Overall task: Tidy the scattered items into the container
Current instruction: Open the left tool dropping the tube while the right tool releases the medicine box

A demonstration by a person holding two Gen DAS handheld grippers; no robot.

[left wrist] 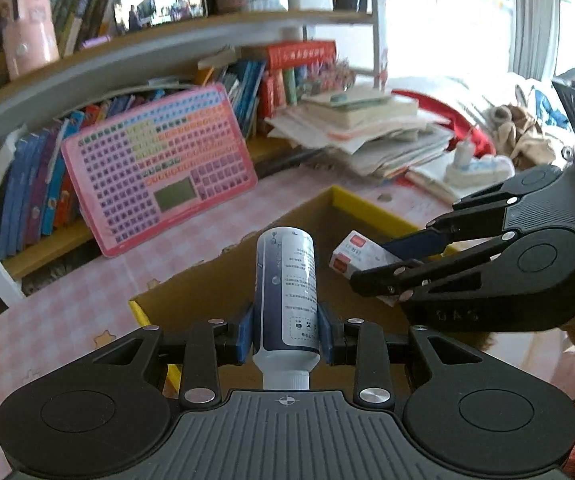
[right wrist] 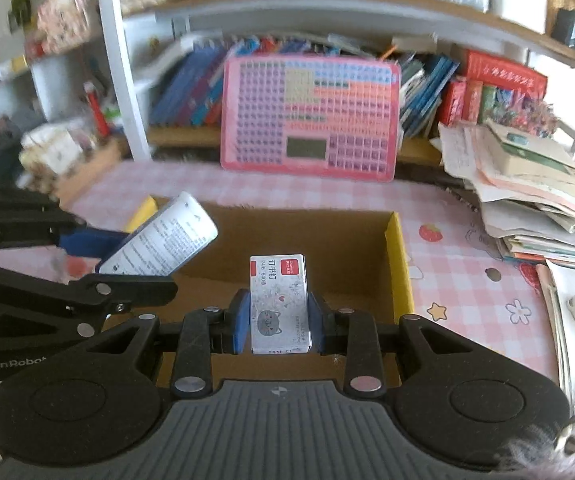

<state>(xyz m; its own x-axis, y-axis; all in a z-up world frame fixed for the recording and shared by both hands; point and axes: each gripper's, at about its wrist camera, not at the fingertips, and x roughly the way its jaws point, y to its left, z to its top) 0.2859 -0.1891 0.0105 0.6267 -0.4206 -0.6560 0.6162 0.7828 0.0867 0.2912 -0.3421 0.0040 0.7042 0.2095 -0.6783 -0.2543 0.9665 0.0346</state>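
My left gripper (left wrist: 286, 330) is shut on a white and dark blue bottle (left wrist: 287, 292), cap toward the camera, held over the open cardboard box (left wrist: 207, 280) with yellow rim. My right gripper (right wrist: 280, 322) is shut on a small white staples box (right wrist: 279, 304) with a cat picture, also held over the cardboard box (right wrist: 339, 240). In the left wrist view the right gripper (left wrist: 391, 264) comes in from the right with the staples box (left wrist: 357, 254). In the right wrist view the left gripper (right wrist: 127, 258) comes in from the left with the bottle (right wrist: 163, 238).
A pink checked cloth (right wrist: 467, 280) covers the desk. A pink keyboard toy (right wrist: 311, 116) leans on a bookshelf behind the box. A pile of books and papers (right wrist: 535, 188) lies to the right. A white model (left wrist: 471, 168) stands beyond the box.
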